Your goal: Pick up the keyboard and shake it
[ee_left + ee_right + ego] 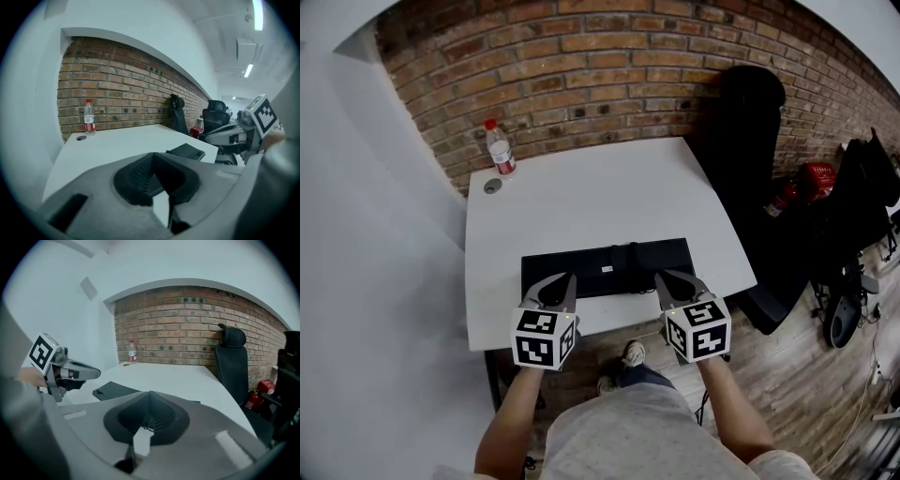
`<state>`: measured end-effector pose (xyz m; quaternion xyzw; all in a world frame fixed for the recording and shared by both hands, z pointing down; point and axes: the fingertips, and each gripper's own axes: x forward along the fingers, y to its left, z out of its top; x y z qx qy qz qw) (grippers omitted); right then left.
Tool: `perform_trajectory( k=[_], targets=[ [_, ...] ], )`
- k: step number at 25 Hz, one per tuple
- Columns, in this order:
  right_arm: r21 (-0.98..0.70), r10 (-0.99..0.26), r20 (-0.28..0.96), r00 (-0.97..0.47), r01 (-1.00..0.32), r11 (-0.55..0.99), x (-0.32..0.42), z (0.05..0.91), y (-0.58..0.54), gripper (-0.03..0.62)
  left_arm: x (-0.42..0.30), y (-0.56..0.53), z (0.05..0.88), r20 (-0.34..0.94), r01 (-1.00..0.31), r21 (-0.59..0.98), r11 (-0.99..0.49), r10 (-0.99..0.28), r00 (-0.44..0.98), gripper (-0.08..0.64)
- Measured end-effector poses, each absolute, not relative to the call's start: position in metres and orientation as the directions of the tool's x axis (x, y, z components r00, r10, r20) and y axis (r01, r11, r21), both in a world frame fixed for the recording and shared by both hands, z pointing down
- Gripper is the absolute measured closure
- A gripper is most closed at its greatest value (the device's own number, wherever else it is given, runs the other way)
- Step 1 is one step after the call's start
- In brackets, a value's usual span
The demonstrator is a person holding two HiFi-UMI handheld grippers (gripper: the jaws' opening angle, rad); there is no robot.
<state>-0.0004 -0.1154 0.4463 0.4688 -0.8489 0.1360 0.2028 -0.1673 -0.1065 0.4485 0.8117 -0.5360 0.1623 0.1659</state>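
White table (581,197) before brick wall (581,56) | your two grippers nearest: left gripper (566,279) and right gripper (662,278) both closed, gripping nothing | one keyboard (609,262) just beyond, flat at the table's near edge, long axis 9-to-3 o'clock | one bottle (500,150), 11 o'clock | one black chair (750,122), 1 o'clock

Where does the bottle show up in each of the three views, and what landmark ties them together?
Head view: bottle at upper left, on the table's far left corner.
Left gripper view: bottle left of centre, on the far edge.
Right gripper view: bottle small, left of centre, at the far end.
Shared landmark: the brick wall behind it.
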Motion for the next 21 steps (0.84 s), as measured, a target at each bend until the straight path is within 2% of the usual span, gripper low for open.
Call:
perform_trajectory(
  k=[21],
  targets=[
    [-0.052,-0.736,0.475,-0.482,-0.850,0.523,-0.0054,0.4534,-0.1158,0.581,-0.1751,-0.1060,0.4581,0.452,-0.925,0.116,-0.362,-0.810,0.374,0.569]
  ],
)
